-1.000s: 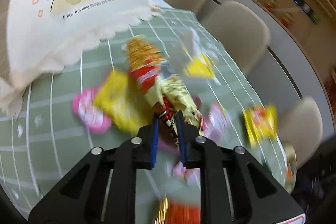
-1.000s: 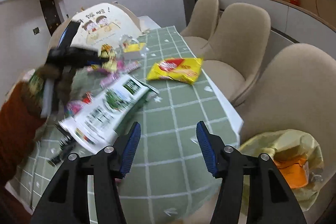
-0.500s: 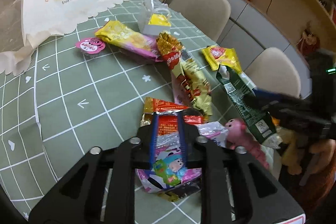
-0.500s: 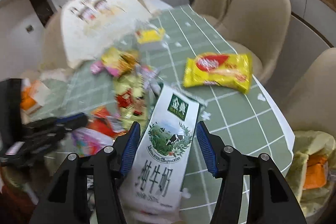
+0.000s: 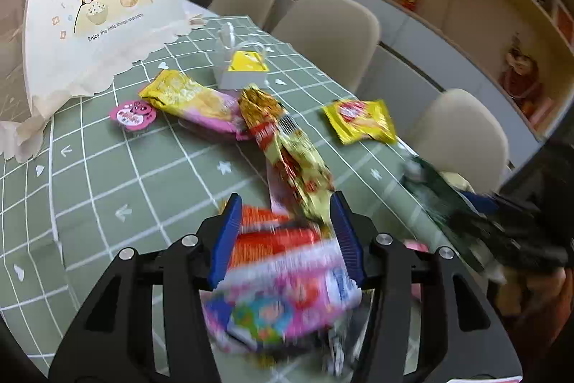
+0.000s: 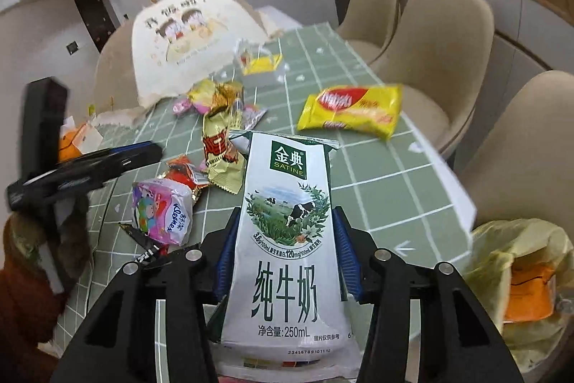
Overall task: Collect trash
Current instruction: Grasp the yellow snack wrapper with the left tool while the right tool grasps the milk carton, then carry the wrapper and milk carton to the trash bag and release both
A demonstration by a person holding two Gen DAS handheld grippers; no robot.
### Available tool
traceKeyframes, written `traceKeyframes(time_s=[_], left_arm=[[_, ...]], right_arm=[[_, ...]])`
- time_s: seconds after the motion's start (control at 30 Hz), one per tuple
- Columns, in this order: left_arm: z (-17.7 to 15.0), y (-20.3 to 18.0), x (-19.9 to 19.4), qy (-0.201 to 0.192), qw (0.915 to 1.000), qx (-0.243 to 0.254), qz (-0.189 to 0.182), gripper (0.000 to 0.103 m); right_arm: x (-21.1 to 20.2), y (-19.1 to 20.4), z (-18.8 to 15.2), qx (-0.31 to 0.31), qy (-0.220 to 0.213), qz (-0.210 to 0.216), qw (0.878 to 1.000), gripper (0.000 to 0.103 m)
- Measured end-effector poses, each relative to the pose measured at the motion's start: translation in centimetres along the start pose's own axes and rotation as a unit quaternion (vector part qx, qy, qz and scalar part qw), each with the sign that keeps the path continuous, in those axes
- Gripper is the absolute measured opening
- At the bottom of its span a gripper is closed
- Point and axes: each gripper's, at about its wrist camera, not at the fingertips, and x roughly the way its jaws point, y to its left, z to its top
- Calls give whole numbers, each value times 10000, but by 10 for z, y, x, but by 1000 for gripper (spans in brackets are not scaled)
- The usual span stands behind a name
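My left gripper (image 5: 283, 239) is open over a pink tissue pack (image 5: 283, 300) and a red-orange wrapper (image 5: 272, 232) lying between its fingers on the green checked tablecloth (image 5: 107, 174). My right gripper (image 6: 287, 250) has a white milk carton (image 6: 287, 239) between its fingers, which sit at the carton's sides; contact is unclear. A gold-red snack wrapper (image 5: 290, 153), a yellow-pink wrapper (image 5: 193, 103), a yellow packet (image 5: 358, 124) and a pink jelly cup (image 5: 132, 113) lie on the table. The left gripper also shows in the right wrist view (image 6: 89, 167).
A cartoon-printed food cover (image 5: 97, 13) stands at the table's far left. A small clear box with a yellow insert (image 5: 247, 67) is behind the wrappers. Beige chairs (image 5: 330, 34) line the right side. A yellowish trash bag (image 6: 520, 282) hangs below the table's right edge.
My left gripper has opened wide and the tissue pack now lies loose between its fingers. My right gripper has closed in around the milk carton, which now fills its view.
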Motion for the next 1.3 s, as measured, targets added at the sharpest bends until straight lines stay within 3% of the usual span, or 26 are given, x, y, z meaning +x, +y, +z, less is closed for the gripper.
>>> traceKeyframes(time_s=[0.1,0.23,0.27,0.33,0.43,0.57,0.73,0.83,1.13,1.3], left_arm=[[19,0,23,122,9992,-265,282,49],[39,-1,57,378,9951,-432,806,48],[40,0,63,442,9943,-449,860,45],[42,0,76,587,9931,-431,917,24],[38,-4,71,433,9942,-390,900,16],[34,-22,38,-9,9962,-258,831,14],[26,-67,-18,-876,9935,114,716,14],[18,-97,-36,-1158,9910,396,551,14],[-10,-201,-17,-941,9888,1118,-292,14],[-25,-251,26,-406,9879,1226,-860,14]], right_arm=[[-16,2,-6,-296,-261,-344,9986,46],[-30,-3,-16,-375,-470,-373,9975,46],[-33,-4,-17,-370,-509,-373,9973,46],[-42,-8,-19,-358,-651,-417,9964,46],[-56,-13,-22,-336,-866,-432,9947,46],[-76,-20,-26,-297,-1117,-553,9918,46],[-101,-30,-37,-281,-1400,-752,9869,46],[-115,-38,-45,-271,-1515,-890,9841,46],[-166,-88,-76,92,-1805,-1399,9735,46],[-188,-129,-99,369,-1746,-1804,9673,46]])
